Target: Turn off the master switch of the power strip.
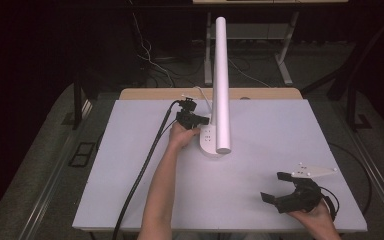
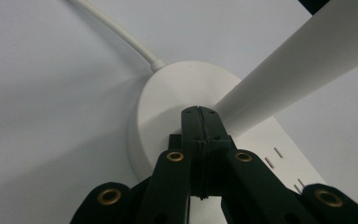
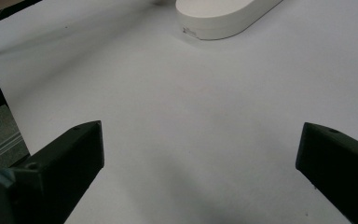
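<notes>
A white desk lamp stands mid-table: an oval base and a long white arm that rises from it. My left gripper is shut, its jaws pressed together with nothing between them. In the left gripper view its tips rest against the top of the base, right at the foot of the arm. My right gripper is held open near the front right of the table. In the right gripper view it hovers over bare white surface, far from the base.
A white sheet covers the table, with a wooden strip along its back edge. The lamp's white cord runs off behind the base. Small slots mark the base's top. My left gripper's black cable trails to the front edge.
</notes>
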Demonstrator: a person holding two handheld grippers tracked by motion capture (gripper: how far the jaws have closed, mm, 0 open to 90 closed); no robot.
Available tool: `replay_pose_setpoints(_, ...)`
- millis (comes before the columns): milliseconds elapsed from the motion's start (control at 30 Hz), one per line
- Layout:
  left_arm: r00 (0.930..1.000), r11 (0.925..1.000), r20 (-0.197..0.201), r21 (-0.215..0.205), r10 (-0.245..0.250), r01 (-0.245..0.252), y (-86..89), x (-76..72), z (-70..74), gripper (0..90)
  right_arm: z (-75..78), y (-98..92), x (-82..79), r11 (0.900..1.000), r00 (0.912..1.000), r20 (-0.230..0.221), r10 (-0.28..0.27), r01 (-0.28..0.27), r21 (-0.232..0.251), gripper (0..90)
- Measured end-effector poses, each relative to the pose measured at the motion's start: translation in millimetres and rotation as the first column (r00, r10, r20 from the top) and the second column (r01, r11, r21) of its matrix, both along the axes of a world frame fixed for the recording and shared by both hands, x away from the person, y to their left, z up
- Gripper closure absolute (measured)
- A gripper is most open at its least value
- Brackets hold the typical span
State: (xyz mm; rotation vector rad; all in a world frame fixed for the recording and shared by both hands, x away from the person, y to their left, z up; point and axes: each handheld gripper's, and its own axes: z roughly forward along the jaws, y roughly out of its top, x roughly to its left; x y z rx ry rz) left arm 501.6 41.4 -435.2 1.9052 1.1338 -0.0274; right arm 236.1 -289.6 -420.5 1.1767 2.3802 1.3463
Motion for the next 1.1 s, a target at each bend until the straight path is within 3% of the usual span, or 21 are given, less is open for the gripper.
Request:
replay_pose_setpoints(167,1.0000,1.0000,-0.007,0.002,-0.005,0.005,1.5,0.3,1.5,90.0,-0.7,1.0,1.0,1.000,1.0000,-0.002,0.003,-0.003,-0.003,0.4)
replay_pose_setpoints(200,1.0000,0.9999,0.003,-0.015,-0.009,0.009,2.8,-0.1,2.4,90.0,-0.6,1.2,0.8,1.000,1.0000,-0.002,0.003,-0.003,-0.003,0.4)
replay_pose_setpoints(300,0.9995,0.9990,0.027,0.042,-0.016,0.015,1.4,-2.7,6.5,90.0,-0.5,0.9,0.6,1.000,1.0000,-0.003,0.001,-0.001,-0.001,0.4)
replay_pose_setpoints(400,0.9982,0.9974,0.050,0.065,-0.033,0.030,3.3,-4.2,7.3,90.0,-0.8,0.3,1.4,1.000,1.0000,-0.007,-0.003,0.003,0.001,0.4)
replay_pose_setpoints(467,0.9968,0.9982,0.075,0.055,-0.029,0.025,4.1,-5.5,8.1,90.0,-1.1,0.4,1.8,1.000,1.0000,-0.008,-0.004,0.004,0.001,0.4)
replay_pose_setpoints(700,0.9939,0.9984,0.105,0.050,-0.032,0.027,5.5,-12.7,14.9,90.0,-1.0,0.6,1.4,1.000,1.0000,-0.005,-0.001,0.001,0.000,0.4)
replay_pose_setpoints(867,0.9888,0.9948,0.140,0.094,-0.053,0.041,12.5,-19.8,22.9,89.9,-1.0,0.0,1.5,1.000,1.0000,-0.008,-0.003,0.003,0.002,0.4)
replay_pose_setpoints(1100,0.9871,0.9979,0.157,0.063,-0.028,0.019,25.7,-31.5,35.7,86.4,-0.6,-0.4,1.4,1.000,0.9999,-0.007,-0.007,0.007,0.005,0.4)
